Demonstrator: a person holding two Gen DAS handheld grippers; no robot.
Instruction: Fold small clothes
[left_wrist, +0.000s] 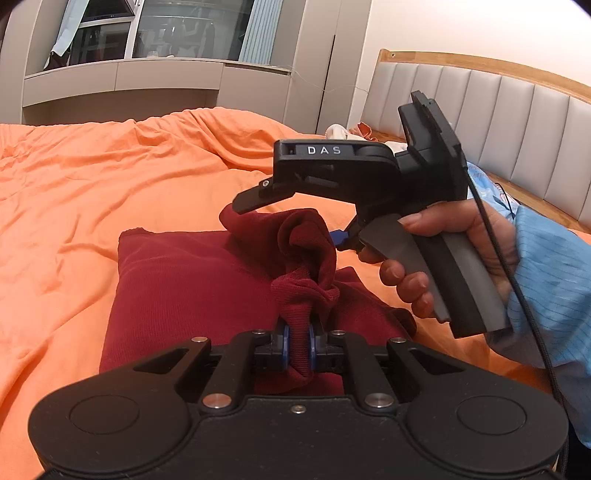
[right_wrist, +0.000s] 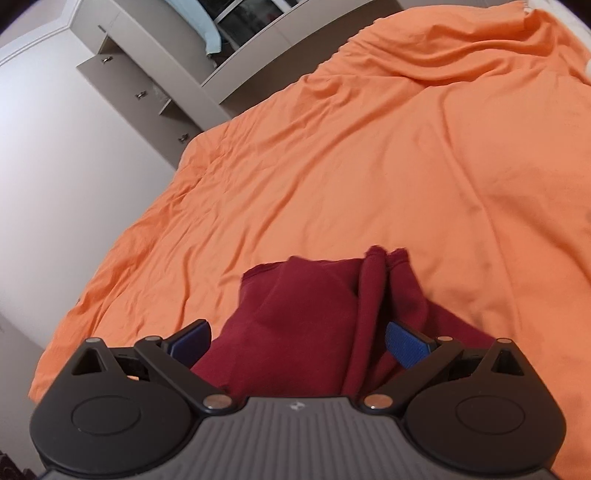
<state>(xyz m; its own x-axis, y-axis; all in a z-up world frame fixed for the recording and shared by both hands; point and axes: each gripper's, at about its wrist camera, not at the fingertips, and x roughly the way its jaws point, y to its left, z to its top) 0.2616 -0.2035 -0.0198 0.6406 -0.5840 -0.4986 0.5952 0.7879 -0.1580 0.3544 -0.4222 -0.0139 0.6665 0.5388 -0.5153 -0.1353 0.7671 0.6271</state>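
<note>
Right between our left tongs (left_wrist: 300, 349) sits a bunched strip of the dark red knit garment (left_wrist: 192, 288); the blue pads (left_wrist: 286, 345) are pressed together on it, so that pair is clamped on the cloth. From the pinch the fabric rises in a twisted ruffle just ahead of the tips, then climbs to a rumpled hump that reaches the fingers of our right tongs (left_wrist: 343, 238) beyond. To the left of the left tongs the rest of the garment lies flat as a smooth rectangle on the orange bedsheet (left_wrist: 92, 177), its far edge straight and its corner squared.

From the right wrist view, our right tongs (right_wrist: 297, 343) stand wide apart, each blue pad (right_wrist: 406, 343) clear of the other, with the garment (right_wrist: 295, 314) lying loosely between them. We cannot tell whether the pads touch the cloth, but they are not pressing on it. A narrow fold runs forward from near the right pad to a pair of small hemmed ends just ahead.

Our right hand (left_wrist: 454, 254) wraps the grey handle of the right tongs, and a light blue striped sleeve (left_wrist: 550, 280) covers the wrist. Well beyond the tongs stand a grey padded headboard (left_wrist: 480, 122) with a wooden rim, a small heap of other clothes (left_wrist: 351, 133) near it, and grey cabinets (left_wrist: 147, 85) below a window.
</note>
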